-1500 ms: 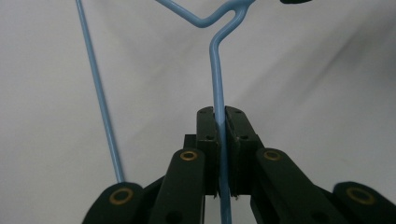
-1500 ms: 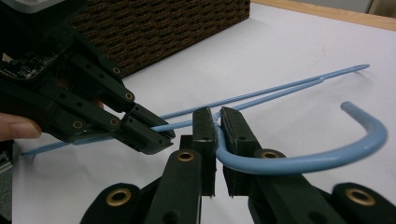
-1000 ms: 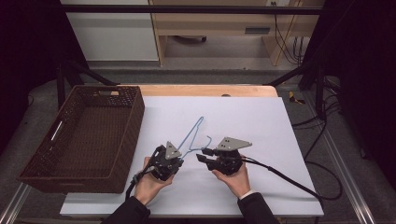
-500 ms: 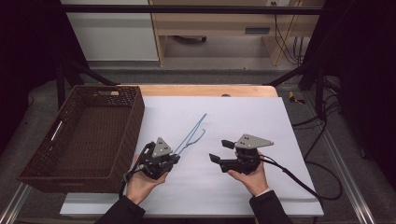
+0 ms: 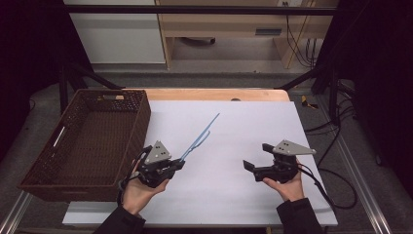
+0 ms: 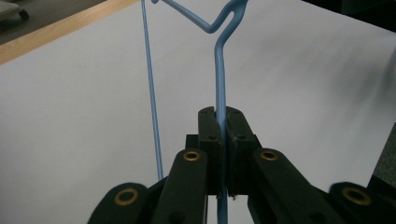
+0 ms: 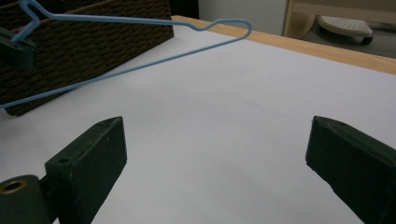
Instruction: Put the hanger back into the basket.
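White tabletop: our left gripper pinches the blue wire hanger aloft; right gripper just spread, empty. Next: wicker basket at left edge.

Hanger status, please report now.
Left hand-held gripper shut on blue hanger, lifted off the table. Right hand-held gripper open, jaws just opened, nothing between. Basket beside it.

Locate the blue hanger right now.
In the high view the blue hanger is clamped in the left tool, slanting up off the white table, just right of the wicker basket.
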A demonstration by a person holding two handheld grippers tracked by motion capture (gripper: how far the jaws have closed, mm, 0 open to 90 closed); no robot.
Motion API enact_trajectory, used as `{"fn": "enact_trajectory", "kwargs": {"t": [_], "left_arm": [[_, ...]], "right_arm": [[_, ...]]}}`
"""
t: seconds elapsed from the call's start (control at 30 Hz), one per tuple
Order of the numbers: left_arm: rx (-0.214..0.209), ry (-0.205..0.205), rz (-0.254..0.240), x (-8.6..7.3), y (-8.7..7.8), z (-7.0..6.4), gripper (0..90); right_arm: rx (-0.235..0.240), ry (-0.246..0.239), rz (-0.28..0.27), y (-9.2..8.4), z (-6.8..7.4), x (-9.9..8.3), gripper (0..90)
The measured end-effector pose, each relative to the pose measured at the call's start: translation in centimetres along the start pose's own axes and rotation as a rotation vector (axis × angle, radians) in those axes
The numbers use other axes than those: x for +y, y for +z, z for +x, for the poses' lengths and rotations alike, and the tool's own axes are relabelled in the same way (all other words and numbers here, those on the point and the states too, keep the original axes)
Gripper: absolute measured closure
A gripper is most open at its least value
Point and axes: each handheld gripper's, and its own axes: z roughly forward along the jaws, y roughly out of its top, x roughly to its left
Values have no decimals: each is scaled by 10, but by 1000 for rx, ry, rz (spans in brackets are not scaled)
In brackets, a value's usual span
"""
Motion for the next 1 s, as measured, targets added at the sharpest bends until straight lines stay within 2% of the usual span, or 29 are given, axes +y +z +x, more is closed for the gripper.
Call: {"fn": "enact_trajectory", "kwargs": {"t": [0.2, 0.33, 0.6, 1.0], "left_arm": [[-28, 23, -14, 6, -10, -1, 868], [-33, 41, -23, 10, -18, -1, 868], [-24, 72, -41, 25, -38, 6, 868], [-32, 74, -73, 41, -63, 24, 868]], "right_arm": [[-26, 20, 11, -8, -8, -7, 42], [-44, 39, 26, -13, -13, -14, 33], [-59, 33, 28, -20, -18, -16, 26], [-69, 37, 20, -25, -20, -16, 23]]}}
